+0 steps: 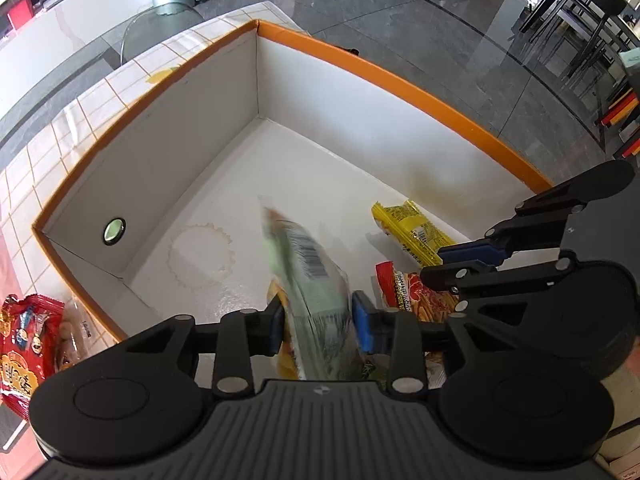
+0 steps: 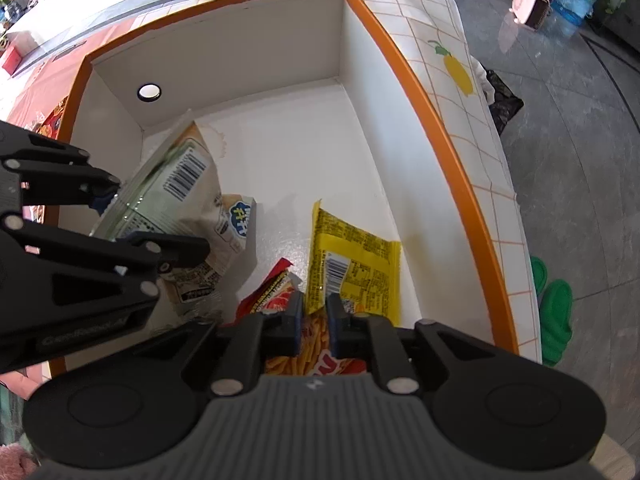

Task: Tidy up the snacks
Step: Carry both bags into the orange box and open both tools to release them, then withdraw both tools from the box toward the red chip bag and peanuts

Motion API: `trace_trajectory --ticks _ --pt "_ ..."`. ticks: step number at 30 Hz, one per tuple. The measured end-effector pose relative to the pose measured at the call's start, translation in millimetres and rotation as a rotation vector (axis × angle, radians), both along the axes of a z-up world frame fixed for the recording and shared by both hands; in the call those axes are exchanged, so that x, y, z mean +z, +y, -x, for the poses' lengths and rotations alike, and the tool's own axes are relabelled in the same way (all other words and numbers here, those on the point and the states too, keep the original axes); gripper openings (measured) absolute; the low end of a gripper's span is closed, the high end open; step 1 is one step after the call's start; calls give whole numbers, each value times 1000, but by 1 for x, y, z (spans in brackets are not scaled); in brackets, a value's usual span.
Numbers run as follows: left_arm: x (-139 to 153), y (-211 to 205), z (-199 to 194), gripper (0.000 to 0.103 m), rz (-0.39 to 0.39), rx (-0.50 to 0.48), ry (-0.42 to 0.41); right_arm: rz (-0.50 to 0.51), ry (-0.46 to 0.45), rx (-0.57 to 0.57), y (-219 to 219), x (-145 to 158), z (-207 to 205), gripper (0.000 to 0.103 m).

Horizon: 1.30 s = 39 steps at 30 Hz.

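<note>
Pale green snack bag (image 1: 316, 292), blurred, hangs between left gripper (image 1: 319, 322) fingers, narrowly parted, over orange-rimmed box (image 1: 400, 76). Yellow packet (image 2: 352, 268) lies on the box floor; right gripper (image 2: 314, 326) fingers nearly closed at its near edge; grip unclear.

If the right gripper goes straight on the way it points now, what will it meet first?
Most likely the yellow snack packet, whose near edge sits between the right gripper fingers. Under it lies the white floor of the orange-rimmed box. Depth is hard to judge here.
</note>
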<state>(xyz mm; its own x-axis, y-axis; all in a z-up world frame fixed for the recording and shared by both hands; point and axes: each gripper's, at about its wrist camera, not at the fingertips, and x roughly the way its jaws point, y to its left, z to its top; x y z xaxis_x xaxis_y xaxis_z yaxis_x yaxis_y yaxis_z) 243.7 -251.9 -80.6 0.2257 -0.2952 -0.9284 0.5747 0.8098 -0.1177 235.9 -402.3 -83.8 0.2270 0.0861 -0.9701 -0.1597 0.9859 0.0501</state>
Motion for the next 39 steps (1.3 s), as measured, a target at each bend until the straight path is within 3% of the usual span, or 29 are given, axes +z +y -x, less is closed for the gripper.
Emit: trace_trajectory --ticks 4,9,11,14,26,37,39 --pt "9 2 2 56 -7 3 -38 -5 -7 -15 -2 3 1 16" --pt "24 4 10 58 -5 0 -82 12 -30 -11 2 15 6 33" --pt "32 6 13 58 9 1 -90 23 -45 -8 4 22 9 33" --pt "46 11 20 58 24 2 -114 36 -67 -18 4 34 13 42" --pt "95 35 58 59 20 29 -219 57 -146 -27 14 82 49 49" --pt "127 87 99 62 37 116 -325 -12 -222 -26 49 121 92 56" --pt "131 98 109 64 42 134 -353 -37 -240 -30 59 126 99 62"
